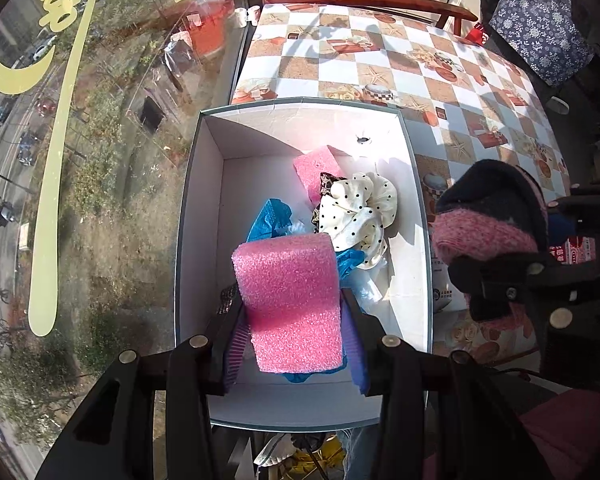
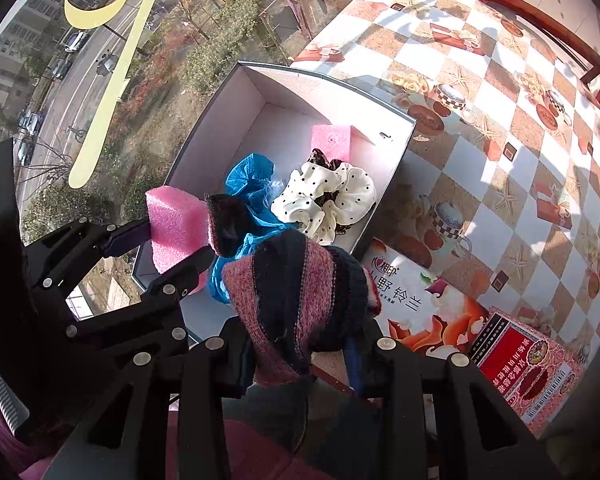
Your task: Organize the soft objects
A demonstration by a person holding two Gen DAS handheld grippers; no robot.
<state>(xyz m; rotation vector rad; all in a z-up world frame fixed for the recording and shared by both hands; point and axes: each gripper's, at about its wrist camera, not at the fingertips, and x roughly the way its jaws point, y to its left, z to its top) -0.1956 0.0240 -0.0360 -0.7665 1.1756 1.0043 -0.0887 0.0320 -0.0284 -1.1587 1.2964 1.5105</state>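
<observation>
While foam block [image 1: 290, 300] sits between fingers [image 1: 230, 320], apparently clamped.

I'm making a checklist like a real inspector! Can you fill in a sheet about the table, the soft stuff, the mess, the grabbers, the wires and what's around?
Surface: table with checkered printed cloth, sunlit.
Job's things: white box holds a pink foam block, dotted scrunchie and blue cloth.
Clutter: two printed cartons beside the box.
Grippers: left gripper shut on a foam piece above the box; right gripper shut on a knit sock.
Cables: nothing seen.
Surroundings: window over a street; wooden chair; floral cushion.
</observation>
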